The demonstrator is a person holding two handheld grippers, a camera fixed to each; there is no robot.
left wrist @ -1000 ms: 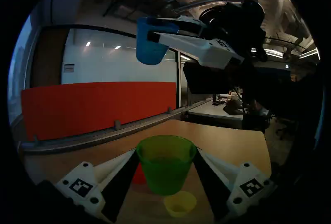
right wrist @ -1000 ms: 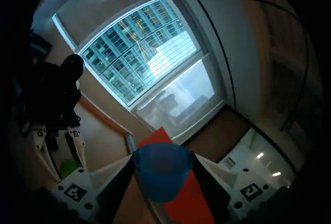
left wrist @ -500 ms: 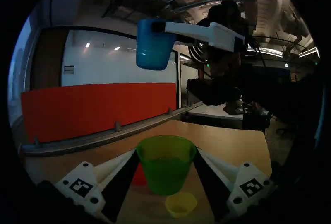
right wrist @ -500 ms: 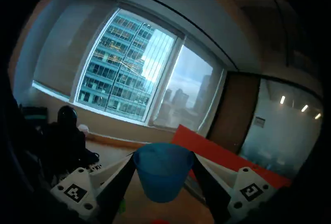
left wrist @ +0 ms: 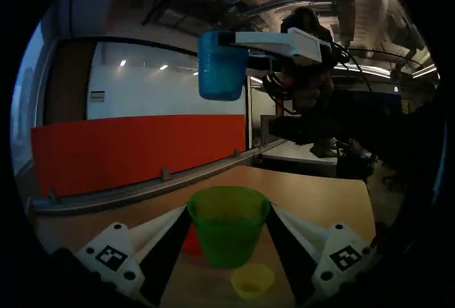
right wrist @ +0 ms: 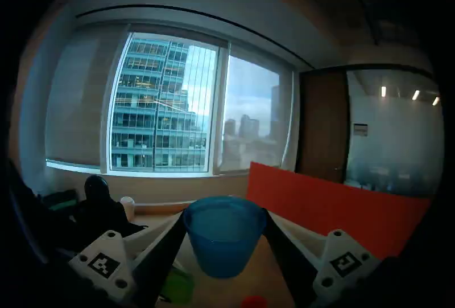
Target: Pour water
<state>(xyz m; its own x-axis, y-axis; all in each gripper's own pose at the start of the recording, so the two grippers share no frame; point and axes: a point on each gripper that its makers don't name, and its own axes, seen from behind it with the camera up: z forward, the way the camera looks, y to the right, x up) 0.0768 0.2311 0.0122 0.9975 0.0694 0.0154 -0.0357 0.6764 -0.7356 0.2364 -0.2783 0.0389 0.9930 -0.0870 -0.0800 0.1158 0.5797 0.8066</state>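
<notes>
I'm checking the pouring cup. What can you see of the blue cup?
The blue cup is a translucent plastic tumbler, tapering to a narrower base, upright with its mouth up. The right gripper holds it, jaws pressing opposite sides near the rim. It is held aloft, well above the table. Contents unclear.

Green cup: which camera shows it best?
The left gripper view: the green cup sits whole and close between the fingers of the left tool. The right gripper view catches a small green patch of it, low beside a finger.
</notes>
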